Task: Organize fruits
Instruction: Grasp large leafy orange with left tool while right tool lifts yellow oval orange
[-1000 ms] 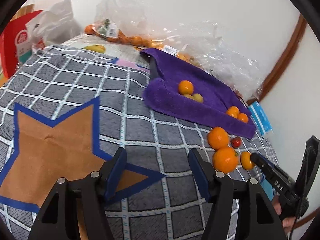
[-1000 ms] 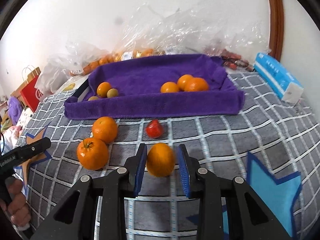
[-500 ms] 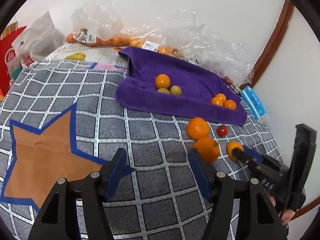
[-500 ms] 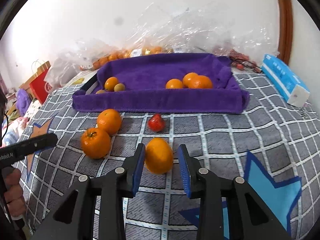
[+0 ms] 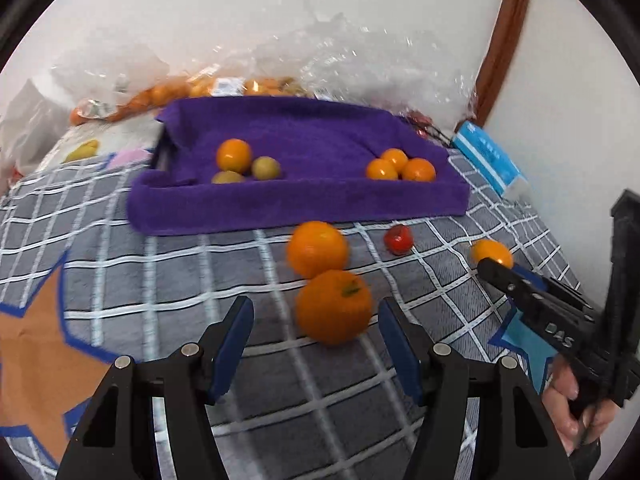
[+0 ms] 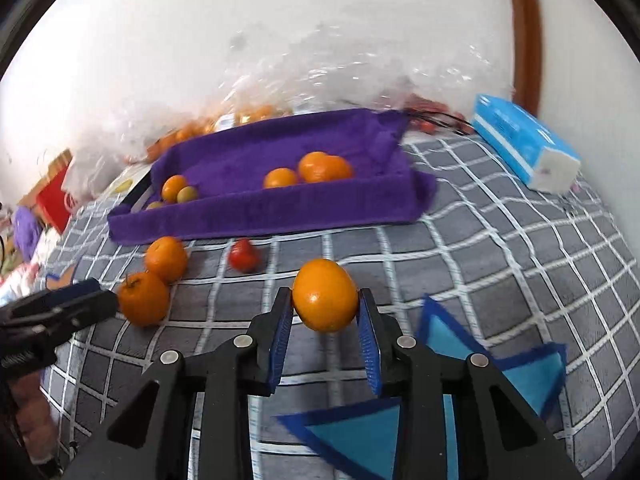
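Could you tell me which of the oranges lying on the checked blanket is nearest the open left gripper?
The orange with the green stem, just ahead of the left gripper; the stemless orange lies beyond it, toward the purple towel.

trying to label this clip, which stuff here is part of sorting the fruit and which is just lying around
Part of the job:
- orange clamped in the right gripper
- two oranges on the bedspread ahead of the open left gripper
- small red fruit
- purple towel-lined tray with fruit already inside

Just lying about:
- blue tissue pack
- clear plastic bags
- red bag
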Demonstrator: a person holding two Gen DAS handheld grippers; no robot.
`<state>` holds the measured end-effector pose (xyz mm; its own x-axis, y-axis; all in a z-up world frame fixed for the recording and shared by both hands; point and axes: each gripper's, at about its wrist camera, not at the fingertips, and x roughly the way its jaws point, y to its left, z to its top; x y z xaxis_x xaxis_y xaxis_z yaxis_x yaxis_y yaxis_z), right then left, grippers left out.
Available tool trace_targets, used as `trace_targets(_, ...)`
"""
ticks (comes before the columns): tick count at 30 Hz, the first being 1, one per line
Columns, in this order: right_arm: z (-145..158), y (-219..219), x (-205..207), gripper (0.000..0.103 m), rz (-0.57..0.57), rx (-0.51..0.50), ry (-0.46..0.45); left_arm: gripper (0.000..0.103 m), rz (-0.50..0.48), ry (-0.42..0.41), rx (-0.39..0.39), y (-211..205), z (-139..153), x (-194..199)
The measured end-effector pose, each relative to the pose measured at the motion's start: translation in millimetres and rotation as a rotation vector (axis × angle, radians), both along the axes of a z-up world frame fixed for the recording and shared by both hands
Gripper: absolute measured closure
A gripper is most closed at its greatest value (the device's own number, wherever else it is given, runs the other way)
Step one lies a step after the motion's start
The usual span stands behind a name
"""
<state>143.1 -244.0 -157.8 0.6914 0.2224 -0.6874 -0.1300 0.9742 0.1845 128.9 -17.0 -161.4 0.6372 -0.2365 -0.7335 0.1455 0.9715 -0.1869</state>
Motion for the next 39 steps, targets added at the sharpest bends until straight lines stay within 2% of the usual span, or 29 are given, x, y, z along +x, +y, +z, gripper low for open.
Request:
trace_targets(4, -1, -4, 0, 0.071, 0.009, 0.027, 0.002, 0.041, 0.019, 0.01, 0.039, -13, -10, 11)
trace_targets(5, -1, -2, 1, 0.071, 0.015, 0.019, 0.006, 0.047, 0.02, 0.006, 0.026, -12, -11, 11)
trace_targets(6, -2, -1, 1, 0.071, 0.019, 0.015, 0.009, 0.056, 0.023, 0.006, 0.011, -10, -14, 11)
trace_targets(8, -3, 3, 2, 0.071, 0.029, 0.005, 0.015, 0.063, 0.019, 0.002, -0.031, -4, -14, 9)
trace_targets(12, -4, 3, 2, 0.071, 0.03, 0.005, 0.015, 0.063, 0.02, 0.002, -0.158, 15, -17, 4)
trace_targets(14, -4, 3, 2, 0.071, 0.026, 0.007, 0.014, 0.063, 0.053, -0.002, -0.23, 30, -18, 2)
trace_targets(17, -4, 3, 2, 0.071, 0.021, 0.004, 0.016, 0.063, 0.111, -0.004, -0.267, 41, -19, -1)
trace_targets(27, -2, 1, -1, 0.071, -0.007, -0.005, 0.002, 0.063, 0.212, -0.113, -0.22, 49, -7, -19)
trace_targets(39, -2, 4, -1, 0.071, -0.01, -0.008, -0.002, 0.063, 0.342, -0.136, -0.234, 70, -6, -20)
